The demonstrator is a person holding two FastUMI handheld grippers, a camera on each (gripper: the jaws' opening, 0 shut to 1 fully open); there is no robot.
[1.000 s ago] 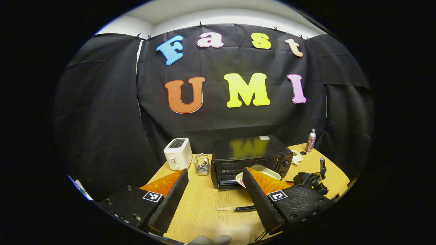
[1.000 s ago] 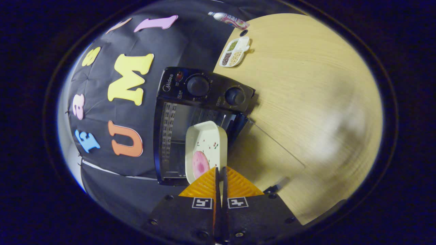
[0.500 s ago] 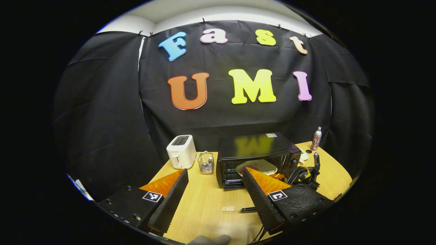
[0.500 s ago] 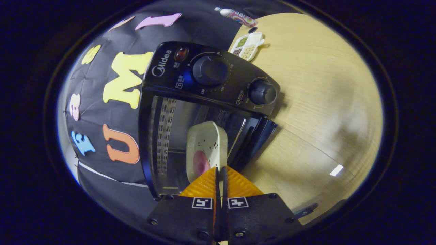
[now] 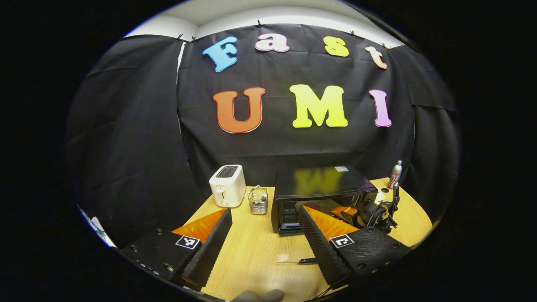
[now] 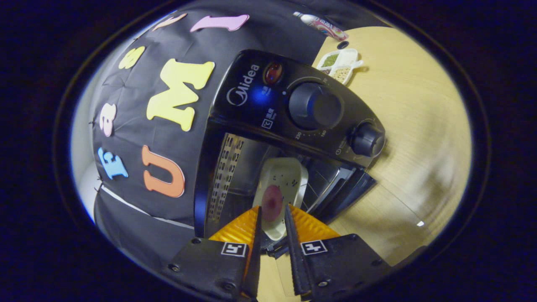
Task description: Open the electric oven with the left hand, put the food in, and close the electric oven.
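The black electric oven [image 5: 319, 184] stands on the wooden table with its door [image 5: 308, 260] folded down flat. In the right gripper view its cavity and knob panel [image 6: 268, 96] are close ahead. A cream plate [image 6: 283, 180] with a pink piece of food [image 6: 272, 202] lies inside the cavity. My right gripper [image 6: 272, 207] is at the oven mouth, open, its fingers a little apart on either side of the plate's near rim. The left gripper view shows that gripper [image 5: 369, 212] at the oven's front. My left gripper [image 5: 265, 209] hovers open over the table, holding nothing.
A white toaster [image 5: 228, 185] and a small wire basket [image 5: 259, 200] stand left of the oven. A bottle [image 5: 394, 174] and a white divided dish [image 6: 339, 65] of grains sit beyond the oven's right side. Bare table [image 5: 251, 251] lies before the left gripper.
The right gripper carried the plate forward into the oven cavity, and its fingers, shut on the rim before, have parted. The left gripper drifted slightly.
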